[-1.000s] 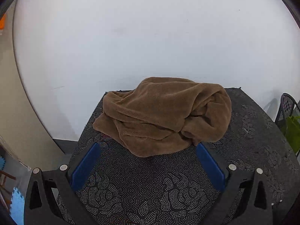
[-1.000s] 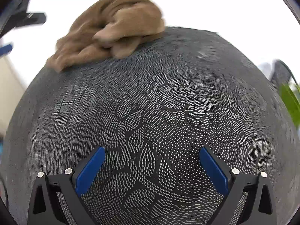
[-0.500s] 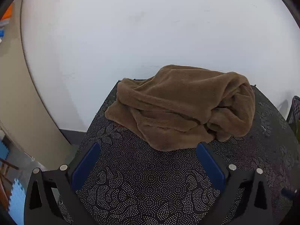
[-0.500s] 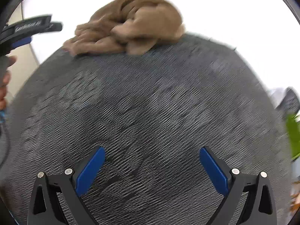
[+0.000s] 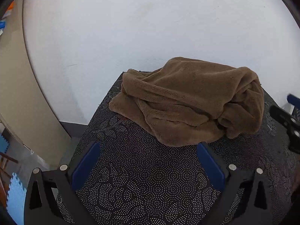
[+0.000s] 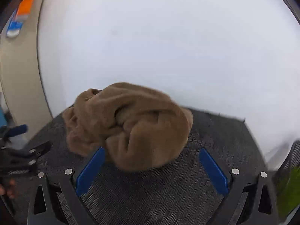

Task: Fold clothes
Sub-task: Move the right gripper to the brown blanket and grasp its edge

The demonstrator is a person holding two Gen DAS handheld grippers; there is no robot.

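A brown fleece garment lies crumpled in a heap at the far corner of a table with a black dotted cloth. My left gripper is open, its blue fingertips just short of the heap's near edge, nothing between them. The right wrist view shows the same heap close up and blurred. There my right gripper is open with the heap's near bulge between its fingertips. The right gripper also shows at the right edge of the left wrist view. The left gripper appears at the left of the right wrist view.
A white wall stands right behind the table. Left of the table are a beige floor and blue foam mat pieces. Something green and a dark mesh object sit off the table's right edge.
Both grippers have closed in on the heap. The right one advanced a long way across the table, so the garment now sits between its fingertips. The left one shifted left.
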